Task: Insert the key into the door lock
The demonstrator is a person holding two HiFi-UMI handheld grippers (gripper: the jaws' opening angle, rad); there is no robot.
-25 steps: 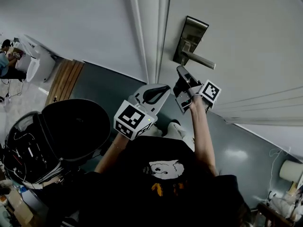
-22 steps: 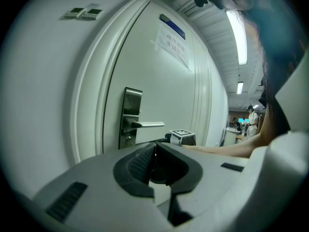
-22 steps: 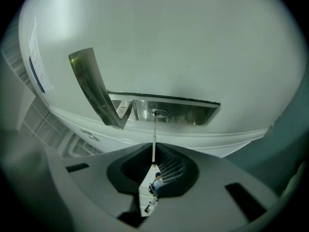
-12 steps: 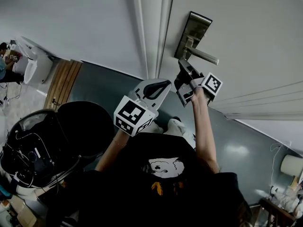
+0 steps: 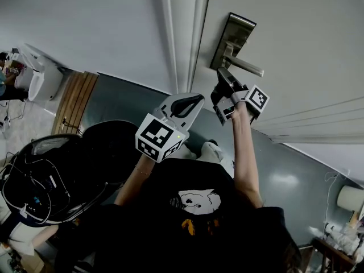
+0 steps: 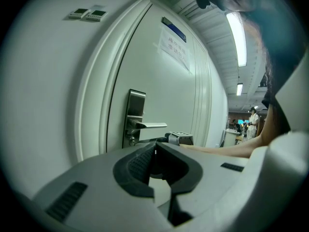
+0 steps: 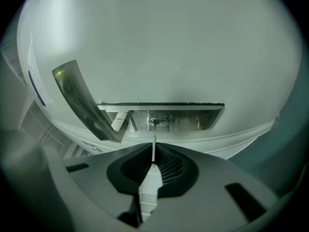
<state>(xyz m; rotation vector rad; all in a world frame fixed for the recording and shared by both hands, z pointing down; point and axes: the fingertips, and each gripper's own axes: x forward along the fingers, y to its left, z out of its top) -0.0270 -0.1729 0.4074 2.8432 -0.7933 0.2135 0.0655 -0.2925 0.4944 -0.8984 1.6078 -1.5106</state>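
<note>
The white panelled door (image 5: 296, 50) fills the space ahead of both grippers. On it, just beyond the right gripper's (image 7: 153, 154) fingertips, sits the brushed-metal lock plate (image 7: 193, 117), with its straight metal lever handle (image 7: 79, 98) up and to their left. The left gripper (image 6: 154, 151) hangs back from the door, fingers closed together on nothing, with the plate well beyond them. The right fingers are clamped on the slim silver key with a white head (image 7: 153, 149). Its blade juts forward past the fingertips, its tip at the small oval keyhole (image 7: 158, 122).
</note>
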